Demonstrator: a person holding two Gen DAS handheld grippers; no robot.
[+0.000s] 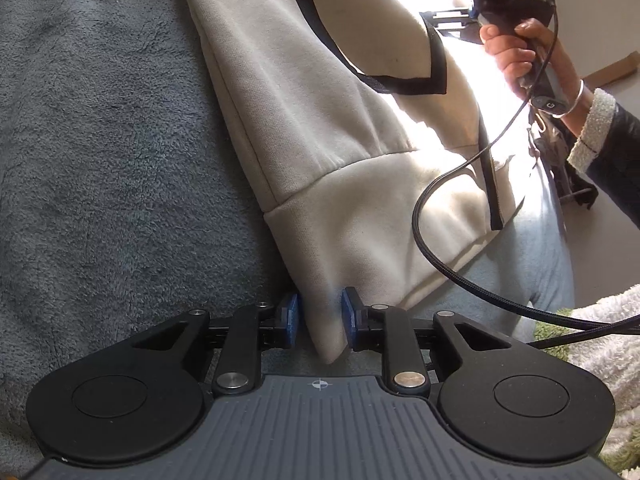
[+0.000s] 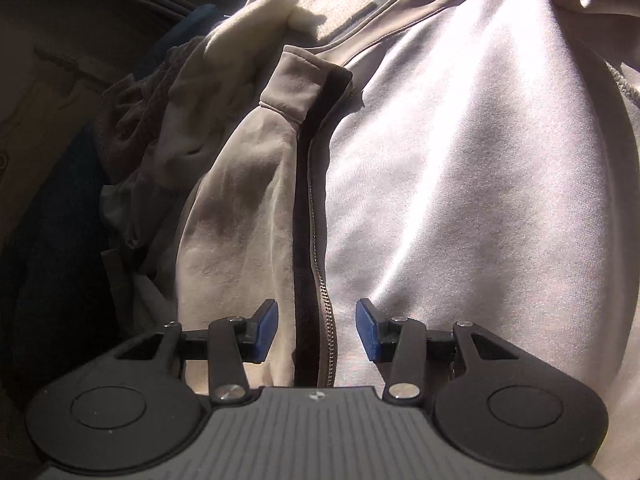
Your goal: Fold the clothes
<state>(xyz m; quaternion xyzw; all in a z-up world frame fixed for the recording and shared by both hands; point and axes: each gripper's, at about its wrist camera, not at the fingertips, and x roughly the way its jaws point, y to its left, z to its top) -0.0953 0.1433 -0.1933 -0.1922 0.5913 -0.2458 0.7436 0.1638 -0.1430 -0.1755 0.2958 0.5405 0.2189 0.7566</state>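
Blue-padded left gripper pinched the corner of a cream zip-up fleece jacket at lower centre frame; the right gripper stood open, straddling its black zipper.

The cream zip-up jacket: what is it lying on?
The cream zip-up jacket lies on a grey fleece blanket, visible left of it and by its hem. What lies beneath its middle is covered.
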